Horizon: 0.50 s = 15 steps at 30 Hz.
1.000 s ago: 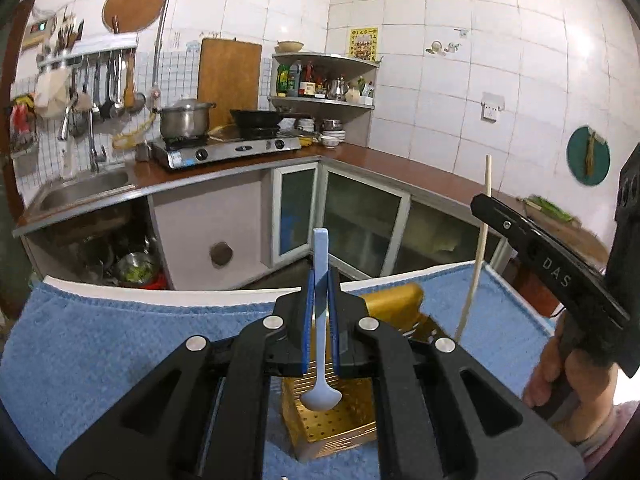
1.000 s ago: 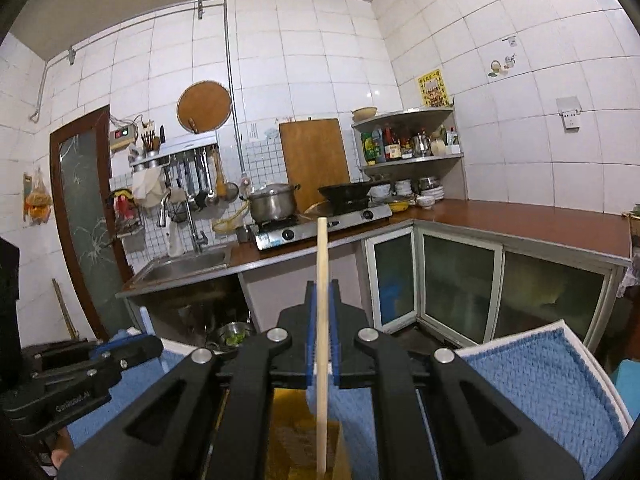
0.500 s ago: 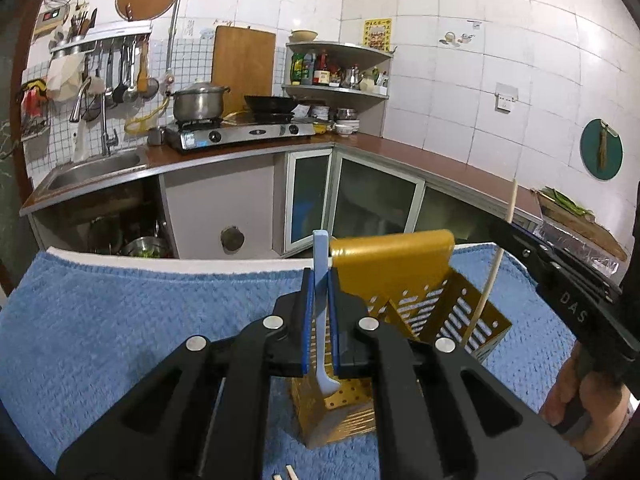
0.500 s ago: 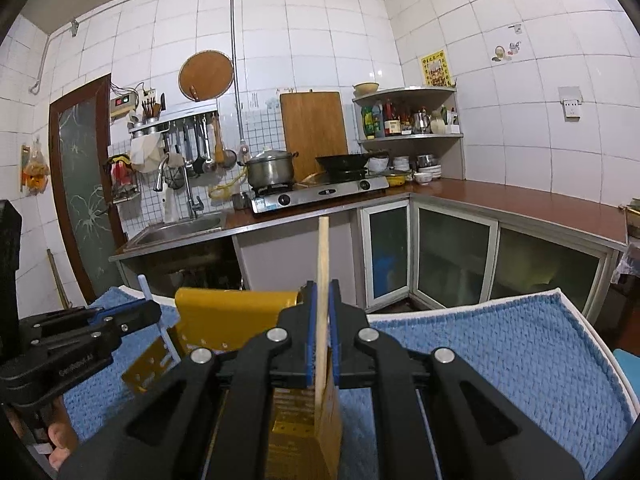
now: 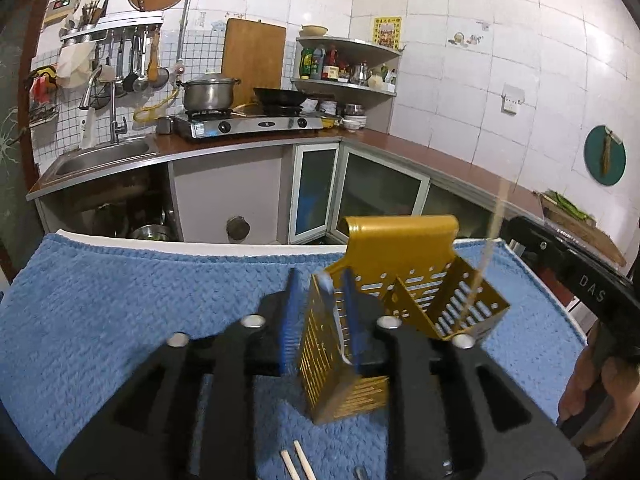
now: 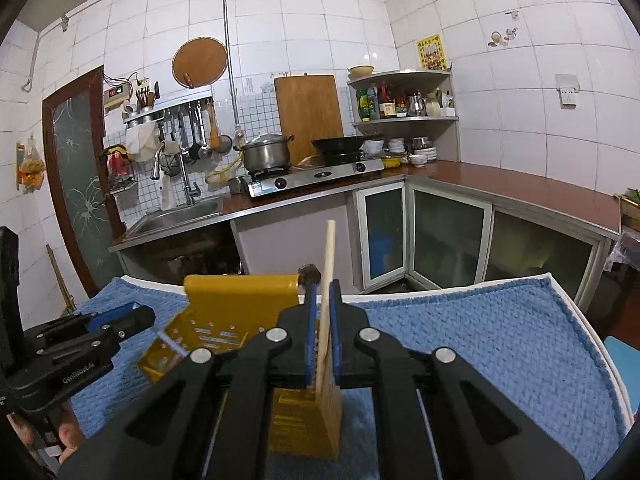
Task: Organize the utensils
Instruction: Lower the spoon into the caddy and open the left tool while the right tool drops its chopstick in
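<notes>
Chopsticks point(image 5: 295, 460) lie nearest on the blue towel point(image 5: 120, 292). Left gripper point(image 5: 320, 320), jaws just opening, frees a pale spoon point(image 5: 334, 320) into the gold caddy point(image 5: 404, 280). Right gripper point(image 6: 321, 336) pinches one chopstick point(image 6: 326, 280) above it.

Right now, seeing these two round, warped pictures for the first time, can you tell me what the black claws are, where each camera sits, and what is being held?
There is no robot here: a person holds a two-finger gripper in each hand, and a wide-angle camera on each looks along its fingers. One picture comes from the left gripper, the other from the right gripper. A blue towel covers the table, and on it stands a gold holder with perforated walls. The left jaws have just been opening; the pale spoon stands between them, down in the holder and not pinched. The right gripper is shut on a wooden chopstick above the holder. Two more chopsticks lie on the towel.
</notes>
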Motion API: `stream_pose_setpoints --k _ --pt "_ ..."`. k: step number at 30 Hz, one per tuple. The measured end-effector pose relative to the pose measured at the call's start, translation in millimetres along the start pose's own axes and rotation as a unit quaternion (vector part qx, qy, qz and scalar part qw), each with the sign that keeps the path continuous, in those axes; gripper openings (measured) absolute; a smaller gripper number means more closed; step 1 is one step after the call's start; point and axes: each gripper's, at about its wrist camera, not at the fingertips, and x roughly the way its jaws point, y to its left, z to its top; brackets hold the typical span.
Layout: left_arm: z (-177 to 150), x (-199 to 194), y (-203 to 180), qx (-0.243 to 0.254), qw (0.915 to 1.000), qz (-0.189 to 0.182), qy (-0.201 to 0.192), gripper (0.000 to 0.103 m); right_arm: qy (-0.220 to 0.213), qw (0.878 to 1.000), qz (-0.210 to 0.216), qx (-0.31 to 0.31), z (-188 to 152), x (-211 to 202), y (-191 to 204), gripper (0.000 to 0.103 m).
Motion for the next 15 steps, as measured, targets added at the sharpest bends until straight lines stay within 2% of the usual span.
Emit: stream_pose_setpoints --k 2,3,5,6,7,8,11,15 --pt "3.7 -13.6 1.4 -0.006 1.0 -0.002 -0.003 0.047 0.002 1.0 -0.003 -0.001 3.7 -11.8 1.3 0.007" --pt "5.3 -22.0 2.4 -0.008 1.0 -0.002 -0.003 0.052 0.003 1.0 -0.007 -0.004 5.2 -15.8 1.9 0.008" --pt "6.8 -34.4 4.0 -0.007 1.0 0.002 -0.005 0.072 0.013 1.0 -0.02 -0.008 3.6 -27.1 3.4 0.032" --pt "6.7 -39.6 4.8 -0.007 0.9999 0.007 -0.008 0.076 0.016 1.0 -0.024 -0.005 1.2 -33.2 3.2 0.053" --pt "5.5 -46.5 7.0 -0.009 0.9998 0.014 -0.01 0.084 0.015 0.999 -0.029 -0.003 -2.4 -39.5 2.9 0.058" --pt "3.1 -52.3 10.3 -0.013 0.9997 0.019 -0.008 0.089 0.018 0.999 -0.035 -0.004 -9.3 -47.1 2.7 0.058" --pt "-5.8 -57.6 20.3 -0.028 0.9992 0.027 0.011 0.091 0.043 0.998 -0.046 -0.002 -28.0 -54.3 -0.6 0.059" --pt "-26.6 -56.6 32.0 -0.042 0.9973 0.048 0.036 0.094 0.076 0.994 -0.076 0.002 -60.3 -56.9 -4.9 0.073"
